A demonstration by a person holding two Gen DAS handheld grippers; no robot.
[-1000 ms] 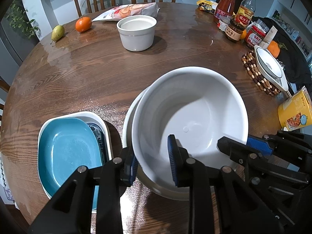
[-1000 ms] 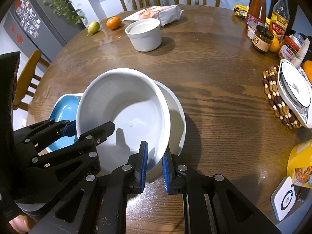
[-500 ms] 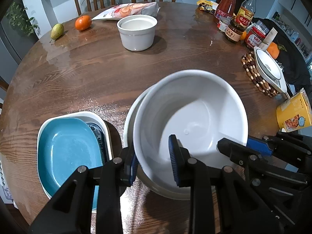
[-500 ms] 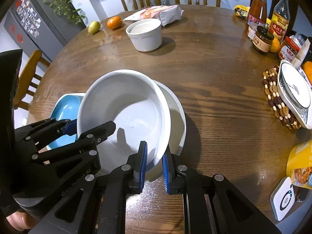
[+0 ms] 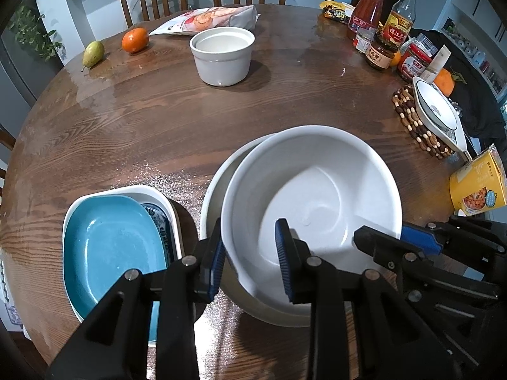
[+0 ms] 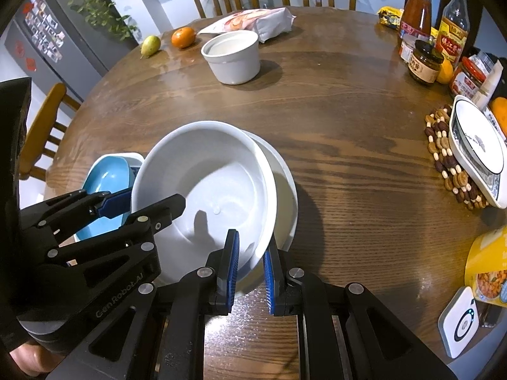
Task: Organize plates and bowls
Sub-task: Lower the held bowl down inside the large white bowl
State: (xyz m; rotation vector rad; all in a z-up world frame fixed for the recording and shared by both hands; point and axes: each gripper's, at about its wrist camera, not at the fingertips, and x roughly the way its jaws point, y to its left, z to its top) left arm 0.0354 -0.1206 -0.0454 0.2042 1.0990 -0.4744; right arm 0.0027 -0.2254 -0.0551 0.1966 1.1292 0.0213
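The upper white bowl (image 5: 312,196) covers most of the lower white bowl (image 5: 212,196); only its left rim shows. The teal plate (image 5: 111,243) hides most of the patterned dish (image 5: 158,224) beneath it. Jar labels (image 6: 423,68) are too small to read. The yellow box (image 6: 486,266) is cut off by the right edge.

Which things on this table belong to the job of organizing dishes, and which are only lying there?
Belong to the job:
white bowl
wider bowl beneath it
blue plate
white dish holding it
white pot
patterned bowl

Lying about:
pear
orange
snack bag
sauce bottles
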